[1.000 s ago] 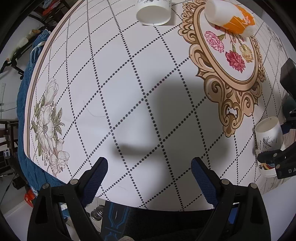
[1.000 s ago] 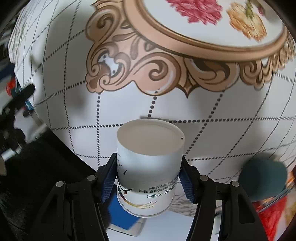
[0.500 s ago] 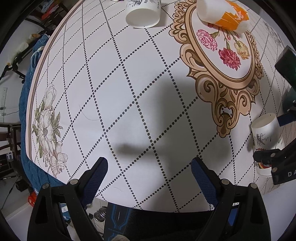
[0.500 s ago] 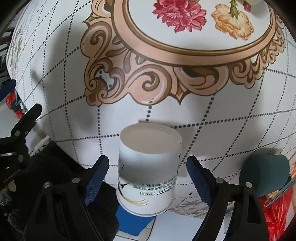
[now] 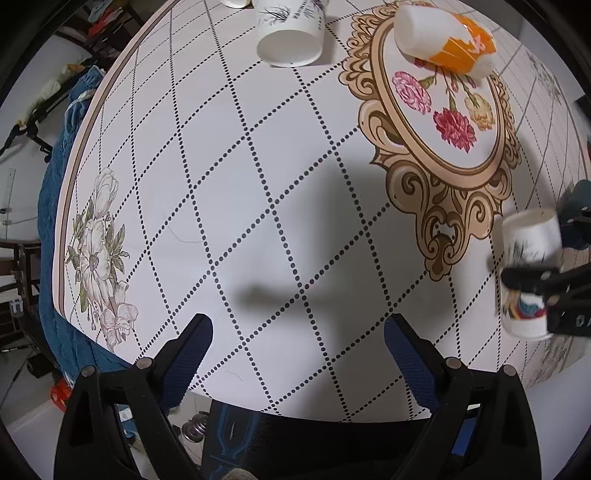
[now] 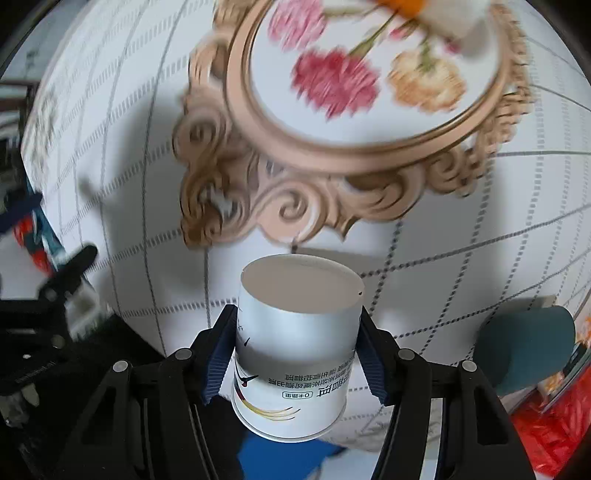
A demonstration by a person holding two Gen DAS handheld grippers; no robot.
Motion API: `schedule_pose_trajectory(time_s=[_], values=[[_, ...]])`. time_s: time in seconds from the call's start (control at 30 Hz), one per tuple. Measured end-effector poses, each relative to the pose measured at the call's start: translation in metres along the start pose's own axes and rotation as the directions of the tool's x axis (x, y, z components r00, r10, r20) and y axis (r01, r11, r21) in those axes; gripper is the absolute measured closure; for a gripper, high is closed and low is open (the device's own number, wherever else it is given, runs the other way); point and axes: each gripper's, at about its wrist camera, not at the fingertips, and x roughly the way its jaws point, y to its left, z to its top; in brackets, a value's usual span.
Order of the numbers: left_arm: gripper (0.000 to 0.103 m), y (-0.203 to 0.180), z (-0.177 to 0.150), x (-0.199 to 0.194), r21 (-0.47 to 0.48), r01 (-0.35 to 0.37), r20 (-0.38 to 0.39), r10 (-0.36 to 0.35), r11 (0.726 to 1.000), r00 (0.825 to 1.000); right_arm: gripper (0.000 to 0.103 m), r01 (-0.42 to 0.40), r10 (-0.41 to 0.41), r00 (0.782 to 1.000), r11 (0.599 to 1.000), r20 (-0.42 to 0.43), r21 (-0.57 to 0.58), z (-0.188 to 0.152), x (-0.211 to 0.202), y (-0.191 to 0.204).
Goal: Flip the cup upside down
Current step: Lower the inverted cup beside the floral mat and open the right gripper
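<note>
Gripping paper cup (image 6: 295, 343) between both pads, right gripper (image 6: 297, 354); cup inverted, base toward camera, at 6 o'clock of ornate frame print | left gripper (image 5: 297, 347) fingers apart, empty, over tablecloth (image 5: 258, 184) | second cup (image 5: 290, 33) at 12 o'clock

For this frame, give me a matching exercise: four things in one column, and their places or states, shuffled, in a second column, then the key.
Things:
1. left gripper
2. right gripper
3. orange and white cup
4. cup with grey plant print

States:
A. lies on its side on the flower medallion
B. shut on the printed paper cup, whose text reads upside down
C. open, holding nothing, above the tablecloth
D. stands at the far edge, left of the medallion

Pairs: 1-C, 2-B, 3-A, 4-D
</note>
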Motion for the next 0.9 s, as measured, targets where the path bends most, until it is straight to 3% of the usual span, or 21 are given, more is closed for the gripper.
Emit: schedule_pose_trajectory(time_s=[0.1,0.2,0.27,0.43,0.47,0.57,0.73,0.9], values=[[0.008,0.006,0.003,-0.004,-0.022,0.032,-0.005,-0.033,0.999,0.999,0.04,-0.008,-0.001,0.989,0.998,0.148,0.058,-0.007,-0.021,-0.009],[0.008,0.01,0.008,-0.006,-0.037,0.04,-0.008,-0.04,0.999,0.999,0.04,-0.02,-0.021,0.948,0.992,0.316,0.127,-0.019,-0.04,-0.016],[0.008,0.011,0.012,-0.007,-0.043,0.043,-0.013,-0.043,0.998,0.999,0.04,-0.048,-0.031,0.905,0.983,0.424,0.174,-0.027,-0.05,-0.018],[0.008,0.014,0.023,-0.007,-0.055,0.034,-0.027,-0.036,0.998,0.999,0.04,-0.067,-0.113,0.765,0.965,0.634,0.253,-0.039,-0.059,-0.009],[0.008,0.016,0.025,-0.006,-0.056,0.03,-0.029,-0.032,0.998,0.999,0.04,-0.065,-0.103,0.762,0.97,0.639,0.234,-0.04,-0.055,-0.002],[0.008,0.02,0.032,-0.005,-0.058,0.021,-0.032,-0.022,0.998,0.999,0.04,-0.04,-0.141,0.712,0.97,0.687,0.241,-0.039,-0.052,0.005],[0.008,0.024,0.039,-0.009,-0.044,0.006,-0.022,-0.007,0.999,1.0,0.039,-0.009,-0.162,0.695,0.972,0.701,0.233,-0.042,-0.037,0.017],[0.008,0.024,0.04,-0.017,-0.016,-0.008,0.001,0.008,1.0,1.0,0.038,-0.005,-0.151,0.711,0.975,0.686,0.22,-0.048,-0.033,0.022]])
